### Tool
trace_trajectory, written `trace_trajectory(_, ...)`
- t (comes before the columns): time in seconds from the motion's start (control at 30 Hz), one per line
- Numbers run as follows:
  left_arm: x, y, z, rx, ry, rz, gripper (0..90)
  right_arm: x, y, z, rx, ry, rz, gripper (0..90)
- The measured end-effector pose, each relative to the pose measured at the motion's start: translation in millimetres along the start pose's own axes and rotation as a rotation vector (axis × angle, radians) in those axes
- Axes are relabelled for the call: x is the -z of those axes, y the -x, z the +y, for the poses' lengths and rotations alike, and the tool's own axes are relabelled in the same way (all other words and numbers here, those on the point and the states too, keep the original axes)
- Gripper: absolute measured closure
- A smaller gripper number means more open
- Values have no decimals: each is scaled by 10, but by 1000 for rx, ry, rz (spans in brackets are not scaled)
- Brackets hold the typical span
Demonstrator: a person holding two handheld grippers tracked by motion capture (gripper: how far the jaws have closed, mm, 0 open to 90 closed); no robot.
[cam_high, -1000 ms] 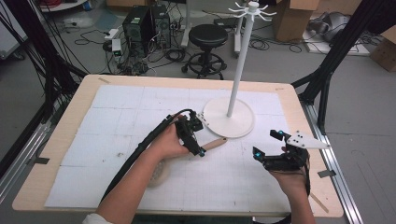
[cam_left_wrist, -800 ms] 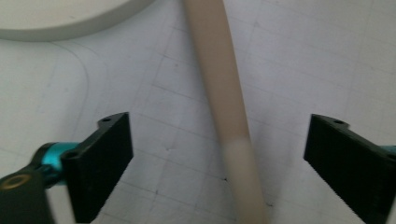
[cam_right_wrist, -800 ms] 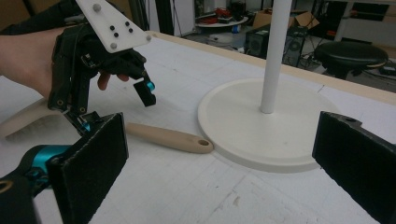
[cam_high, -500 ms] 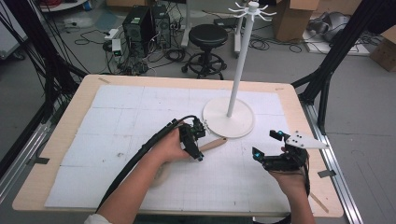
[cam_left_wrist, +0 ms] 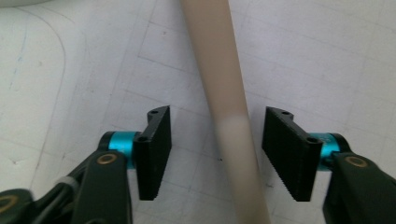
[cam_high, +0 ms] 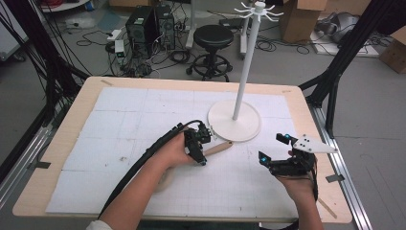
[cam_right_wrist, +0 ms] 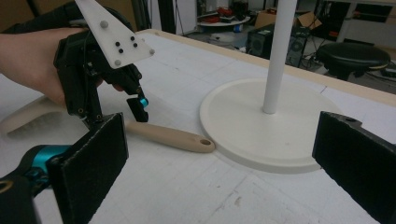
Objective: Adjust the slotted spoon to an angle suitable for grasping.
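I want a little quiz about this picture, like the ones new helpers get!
1. True or false: the left gripper has its fingers already pressed against the beige brush handle.
2. What does the hole end of the handle lie next to? A) the round white base of the stand B) a black stool C) a cardboard box
3. Fill in: the right gripper hangs open over the white gridded ____.

Key: 1 false, the handle lies between them with gaps both sides, though they have just been closing. 2 A. 3 mat.
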State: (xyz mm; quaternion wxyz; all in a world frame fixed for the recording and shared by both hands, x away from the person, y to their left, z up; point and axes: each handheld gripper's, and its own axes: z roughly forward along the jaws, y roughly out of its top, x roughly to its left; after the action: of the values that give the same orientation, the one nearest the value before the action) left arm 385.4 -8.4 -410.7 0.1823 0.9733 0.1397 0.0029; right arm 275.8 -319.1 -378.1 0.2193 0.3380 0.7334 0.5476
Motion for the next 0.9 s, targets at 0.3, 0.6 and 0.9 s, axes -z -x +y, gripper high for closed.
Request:
trace_trajectory(0.3, 17, 39, 3, -13, -30, 2, 688, -5, 3, -4, 0, 3, -5, 23)
trace_trajectory(0.6, 38, 41, 7, 55, -52, -7, 739, 1, 14, -13, -4, 3, -7, 23)
trace_trajectory(0.9, 296, 99, -27, -8, 44, 42, 761, 2, 19, -20, -9, 5, -5, 23)
